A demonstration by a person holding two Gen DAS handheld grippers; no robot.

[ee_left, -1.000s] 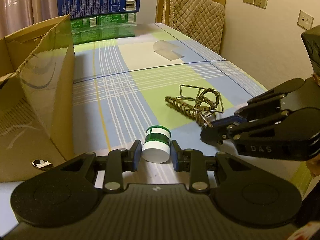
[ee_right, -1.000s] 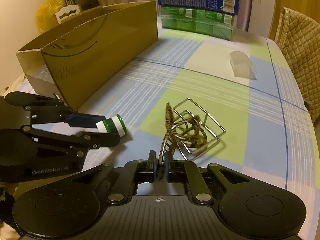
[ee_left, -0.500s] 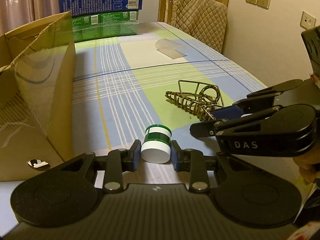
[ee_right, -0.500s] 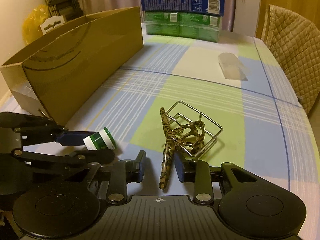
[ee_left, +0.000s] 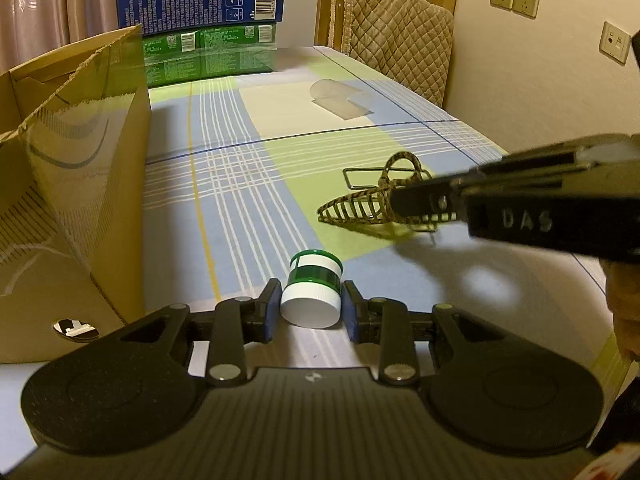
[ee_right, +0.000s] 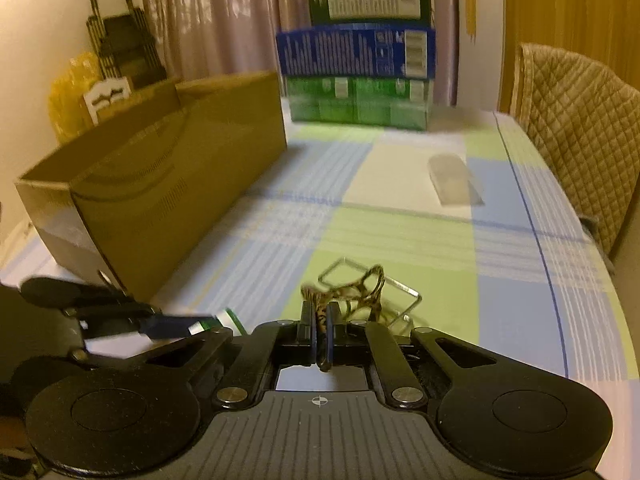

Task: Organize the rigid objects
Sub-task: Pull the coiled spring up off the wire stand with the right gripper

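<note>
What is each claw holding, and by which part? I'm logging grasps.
Left claw: the green-and-white jar, gripped across its sides near the white cap. Right claw: the leopard-print hair claw clip, pinched by one end.

A table [ee_left: 240, 184] holds an open cardboard box [ee_left: 80, 184] along its left side, stacked cartons [ee_left: 200, 28] at the far end, and a clear container [ee_left: 340, 98] right of centre. Nearer, a small jar [ee_left: 314, 292] lies on its side; a hair clip [ee_left: 360, 212] and wire rack [ee_right: 396, 296] sit to its right. A padded chair [ee_left: 396, 36] stands beyond the table's right edge

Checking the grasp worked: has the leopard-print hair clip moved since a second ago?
Yes. The hair clip, clamped by the right gripper, has tilted up off the wire rack.
</note>
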